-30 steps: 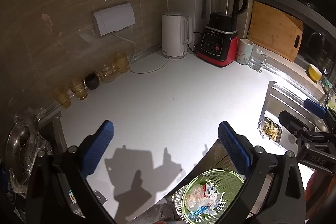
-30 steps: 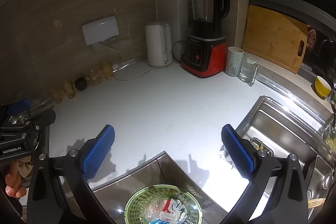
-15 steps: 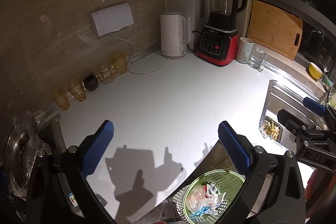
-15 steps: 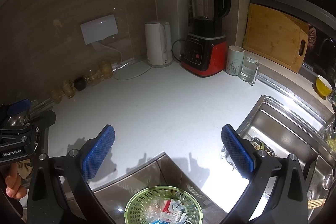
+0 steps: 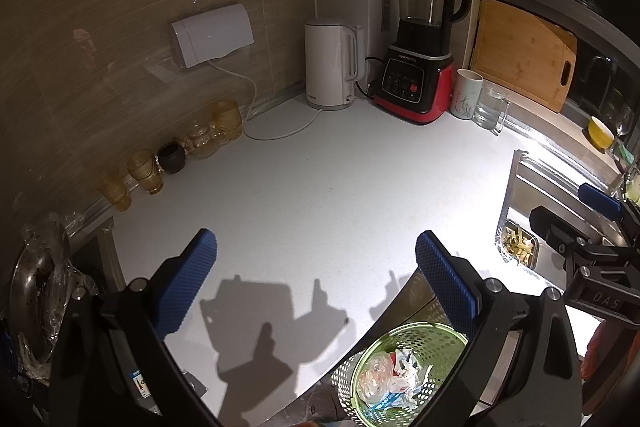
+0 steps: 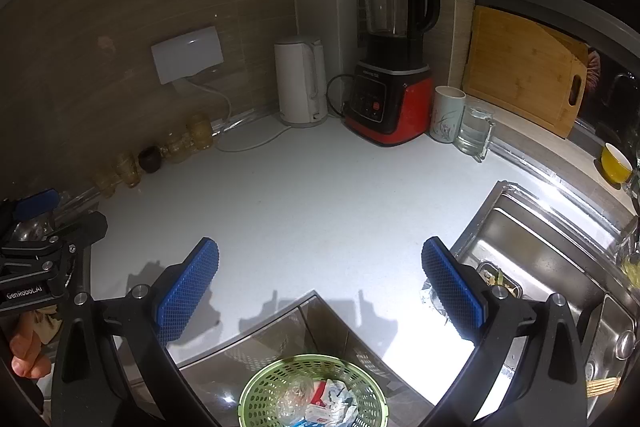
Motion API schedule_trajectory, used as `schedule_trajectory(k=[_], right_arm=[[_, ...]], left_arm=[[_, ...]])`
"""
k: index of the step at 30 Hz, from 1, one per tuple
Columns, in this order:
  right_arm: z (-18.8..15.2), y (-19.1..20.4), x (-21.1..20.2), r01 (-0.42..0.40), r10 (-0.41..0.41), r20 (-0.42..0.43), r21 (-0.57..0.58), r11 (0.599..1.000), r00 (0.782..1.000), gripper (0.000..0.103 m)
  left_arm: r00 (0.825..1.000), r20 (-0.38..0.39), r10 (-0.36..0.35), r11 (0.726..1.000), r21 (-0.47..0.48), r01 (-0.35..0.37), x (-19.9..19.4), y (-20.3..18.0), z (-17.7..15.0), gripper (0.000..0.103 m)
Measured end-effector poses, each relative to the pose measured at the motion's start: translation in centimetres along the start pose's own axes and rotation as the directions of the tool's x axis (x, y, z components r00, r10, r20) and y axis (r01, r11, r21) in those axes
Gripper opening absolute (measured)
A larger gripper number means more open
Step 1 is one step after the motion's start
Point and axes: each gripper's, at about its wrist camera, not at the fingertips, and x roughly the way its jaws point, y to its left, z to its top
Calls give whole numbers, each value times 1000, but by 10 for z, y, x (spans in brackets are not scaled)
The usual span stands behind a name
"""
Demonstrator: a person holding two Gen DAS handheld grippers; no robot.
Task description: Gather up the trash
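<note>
While both grippers hang above the white countertop (image 5: 320, 187), each has its blue-padded fingers spread wide with nothing between them. Along the left wall a row of amber glasses (image 5: 148, 171) and a small dark pot (image 5: 171, 157) stand against the backsplash, below a white wall box (image 5: 212, 35) whose cord runs down to the counter. Further right, in the corner, a white kettle (image 5: 330, 65) stands just beside a red-and-black blender (image 5: 420, 59), then a pale mug (image 5: 466, 93) and a glass pitcher (image 5: 490, 107), with a wooden cutting board (image 5: 524, 53) leaning on the wall behind them. In the left wrist view the left gripper (image 5: 316, 267) frames the counter's shadowed front edge. Below that edge sits a green perforated basket (image 6: 256, 393) holding the trash (image 6: 324, 405), crumpled plastic and paper wrappers. The right gripper (image 6: 320, 267) hovers over the same corner of the counter, directly above the basket. At far right lies the steel sink (image 6: 560, 251), with a yellow bowl (image 6: 616, 157) on the ledge beyond it.
</note>
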Motion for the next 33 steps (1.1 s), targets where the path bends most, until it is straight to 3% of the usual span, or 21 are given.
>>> schedule_trajectory(k=[33], right_arm=[[11,-4,14,-1,1,-10,-15,1000,1000,101]], left_arm=[[1000,-3,-3,1000,13,3,19,10,11,95]])
